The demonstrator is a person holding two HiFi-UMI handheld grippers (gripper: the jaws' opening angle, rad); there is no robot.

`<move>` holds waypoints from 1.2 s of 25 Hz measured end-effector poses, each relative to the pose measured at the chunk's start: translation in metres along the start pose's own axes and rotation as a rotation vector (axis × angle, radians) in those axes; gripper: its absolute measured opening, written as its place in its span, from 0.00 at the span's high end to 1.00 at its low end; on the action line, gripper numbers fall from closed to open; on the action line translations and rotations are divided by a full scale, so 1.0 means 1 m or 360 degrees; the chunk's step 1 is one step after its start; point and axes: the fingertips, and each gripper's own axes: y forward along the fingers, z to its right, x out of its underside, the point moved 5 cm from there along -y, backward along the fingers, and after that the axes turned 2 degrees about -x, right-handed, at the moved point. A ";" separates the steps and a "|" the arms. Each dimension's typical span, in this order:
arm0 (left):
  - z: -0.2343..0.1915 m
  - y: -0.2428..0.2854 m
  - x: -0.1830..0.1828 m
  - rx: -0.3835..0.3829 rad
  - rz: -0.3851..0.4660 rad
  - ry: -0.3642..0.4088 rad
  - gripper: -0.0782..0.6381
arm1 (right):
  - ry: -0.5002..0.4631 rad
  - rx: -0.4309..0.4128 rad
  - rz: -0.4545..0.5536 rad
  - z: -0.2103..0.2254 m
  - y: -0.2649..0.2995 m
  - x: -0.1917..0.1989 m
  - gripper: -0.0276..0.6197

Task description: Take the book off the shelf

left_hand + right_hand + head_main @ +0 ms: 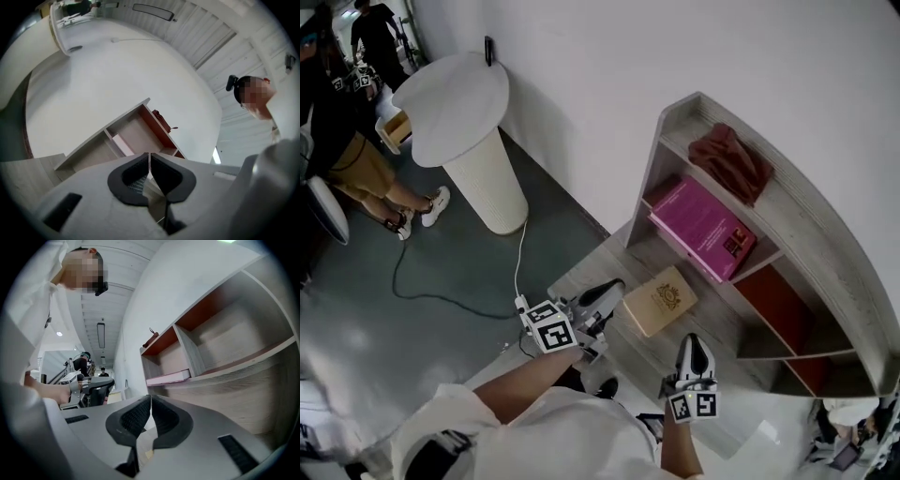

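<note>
Tan book (659, 300) is sitting off the shelf (811, 230), on its near side, between the left gripper (612, 289) and right gripper (694, 345); both are showing jaws closed together, gripping nothing.

The shelf (645, 183) is pale, matt wood-grain board, the pink book (703, 228) has a smooth, slightly glossy cover, the tan book (660, 300) looks like matt card, the dark red cloth (731, 161) is soft and crumpled, and the grey floor (441, 272) shows a dull sheen.
</note>
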 end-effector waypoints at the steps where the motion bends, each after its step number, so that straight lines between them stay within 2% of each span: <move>1: -0.006 0.010 -0.004 0.0040 -0.0012 -0.0054 0.87 | -0.0014 0.0039 0.0008 -0.001 0.006 -0.003 0.93; 4: -0.027 0.036 -0.023 0.0130 -0.0070 -0.0172 0.87 | -0.0034 0.0170 0.0045 -0.007 0.028 -0.012 0.93; 8: -0.051 0.066 -0.045 0.0151 -0.0074 -0.0252 0.86 | -0.0063 0.0281 0.0068 -0.006 0.048 -0.020 0.93; 14: -0.070 0.098 -0.037 0.0179 -0.0149 -0.0449 0.83 | -0.0080 0.0497 0.0081 -0.006 0.038 -0.028 0.93; 16: -0.076 0.108 -0.034 0.0194 -0.0145 -0.0524 0.81 | -0.0083 0.0526 0.0078 -0.005 0.037 -0.026 0.93; 22: -0.084 0.133 -0.024 0.0224 -0.0172 -0.0746 0.65 | -0.0063 0.0593 0.0064 -0.001 0.027 -0.019 0.93; 27: -0.094 0.142 -0.009 0.0149 -0.0214 -0.0930 0.53 | -0.0065 0.0622 0.0054 0.003 0.027 -0.014 0.93; 30: -0.100 0.145 -0.002 0.0087 -0.0179 -0.1072 0.49 | -0.0057 0.0639 0.0057 0.007 0.024 -0.012 0.93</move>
